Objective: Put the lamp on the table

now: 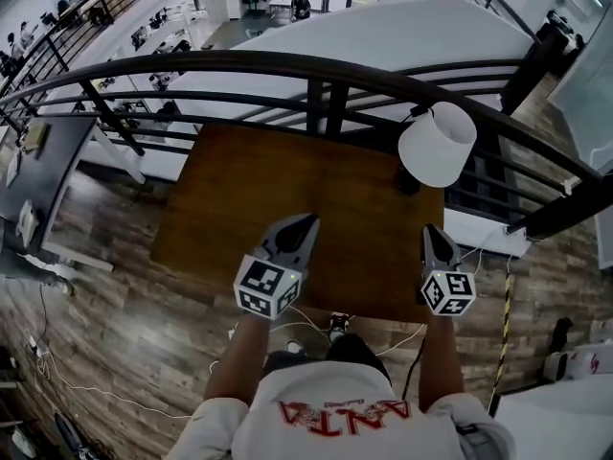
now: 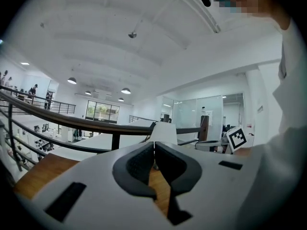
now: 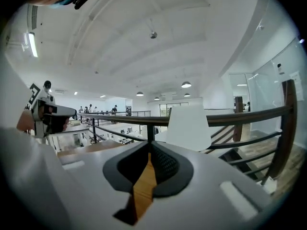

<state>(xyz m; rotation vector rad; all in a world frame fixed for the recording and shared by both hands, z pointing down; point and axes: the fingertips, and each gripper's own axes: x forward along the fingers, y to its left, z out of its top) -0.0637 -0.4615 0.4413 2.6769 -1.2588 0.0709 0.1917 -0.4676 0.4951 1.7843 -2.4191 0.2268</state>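
Head view: at lower left of centre, the left gripper (image 1: 303, 224) is held over the near part of the wooden table (image 1: 287, 180). Its fingers are shown pressed together in the left gripper view, with nothing between them. At lower right of centre, the right gripper (image 1: 433, 230) is likewise seen closed and empty in the right gripper view. The white-shaded lamp (image 1: 437, 144) is stood upright on the table's far right corner, at upper right of centre, just beside the dark railing (image 1: 239, 65) and well apart from both grippers.
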